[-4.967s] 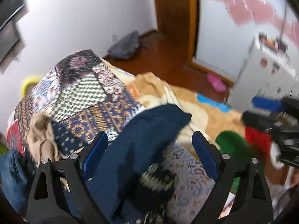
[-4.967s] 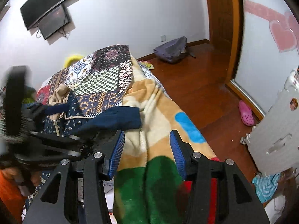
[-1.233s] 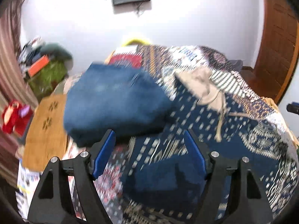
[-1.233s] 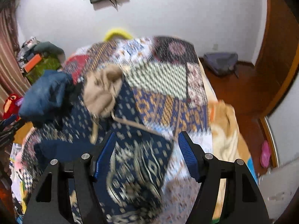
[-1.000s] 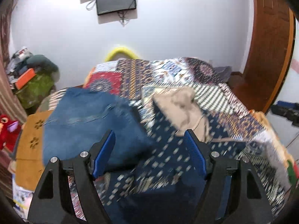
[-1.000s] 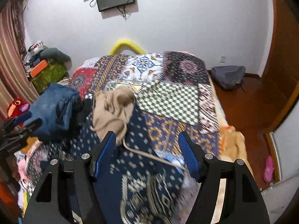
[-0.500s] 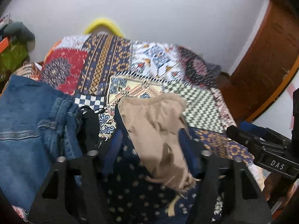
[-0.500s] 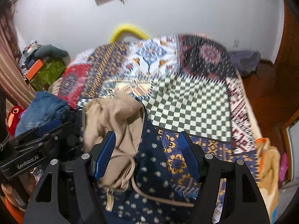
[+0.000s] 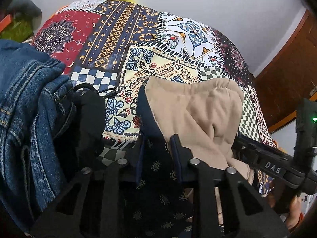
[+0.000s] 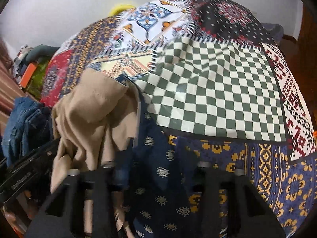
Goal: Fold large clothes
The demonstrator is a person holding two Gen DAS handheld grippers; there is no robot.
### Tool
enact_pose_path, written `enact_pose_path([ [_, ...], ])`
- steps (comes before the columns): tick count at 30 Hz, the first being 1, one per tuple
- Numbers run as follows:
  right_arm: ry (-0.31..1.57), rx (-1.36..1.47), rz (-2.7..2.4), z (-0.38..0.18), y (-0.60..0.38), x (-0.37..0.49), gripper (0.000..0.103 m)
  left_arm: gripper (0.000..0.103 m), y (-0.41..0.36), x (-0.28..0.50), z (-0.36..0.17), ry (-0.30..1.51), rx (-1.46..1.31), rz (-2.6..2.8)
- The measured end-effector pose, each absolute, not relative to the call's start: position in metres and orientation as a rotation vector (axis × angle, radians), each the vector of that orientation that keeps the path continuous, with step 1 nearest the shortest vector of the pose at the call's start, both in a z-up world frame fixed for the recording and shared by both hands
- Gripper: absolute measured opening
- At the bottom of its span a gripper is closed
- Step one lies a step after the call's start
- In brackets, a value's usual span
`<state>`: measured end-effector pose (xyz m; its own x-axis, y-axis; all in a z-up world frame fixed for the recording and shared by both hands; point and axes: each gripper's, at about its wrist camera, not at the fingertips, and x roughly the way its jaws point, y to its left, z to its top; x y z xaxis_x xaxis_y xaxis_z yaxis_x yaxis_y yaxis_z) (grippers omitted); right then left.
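Observation:
A navy patterned jacket (image 9: 156, 170) with a tan lined hood (image 9: 198, 109) lies crumpled on the patchwork quilt (image 9: 138, 29). My left gripper (image 9: 157, 138) is low over it. Its jaws are closing, and the navy cloth beside the hood's edge is pinched between the pads. In the right wrist view the same jacket (image 10: 158, 168) fills the gap of my right gripper (image 10: 153, 144). Those jaws are also closing, on navy cloth just right of the tan hood (image 10: 93, 109). The picture there is blurred. Each gripper's body shows at the edge of the other's view.
Folded blue jeans (image 9: 25, 109) and a black garment (image 9: 89, 115) lie left of the jacket. The checked part of the quilt (image 10: 218, 89) stretches behind. A wooden door (image 9: 287, 79) stands at right. A pile of clutter (image 10: 33, 67) sits beside the bed at left.
Both grippers have dropped toward the jacket by the tan hood. Their jaws have narrowed from wide open to closing around its navy cloth.

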<state>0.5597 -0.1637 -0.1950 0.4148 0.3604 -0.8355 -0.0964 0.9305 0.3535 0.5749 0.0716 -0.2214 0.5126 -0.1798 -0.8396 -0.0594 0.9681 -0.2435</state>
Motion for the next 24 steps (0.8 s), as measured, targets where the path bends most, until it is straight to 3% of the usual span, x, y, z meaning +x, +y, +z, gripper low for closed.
enact_pose_path([
  [2, 1.107, 0.261, 0.29, -0.19, -0.166, 0.557, 0.011, 0.011, 0.071, 0.575, -0.222, 1.035, -0.236, -0.064],
  [3, 1.101, 0.25, 0.282, -0.187, -0.167, 0.553, 0.011, 0.007, 0.07, 0.573, -0.222, 1.035, -0.227, -0.058],
  [9, 1.034, 0.199, 0.292, -0.15, -0.174, 0.519, 0.009, 0.005, 0.069, 0.553, -0.198, 1.009, -0.201, -0.059],
  [17, 0.9, 0.137, 0.369, -0.077, -0.174, 0.448, 0.009, 0.005, 0.058, 0.482, -0.124, 0.885, -0.139, -0.124],
  [24, 0.868, 0.106, 0.419, -0.06, -0.17, 0.383, 0.009, 0.005, 0.061, 0.41, -0.096, 0.854, -0.097, -0.148],
])
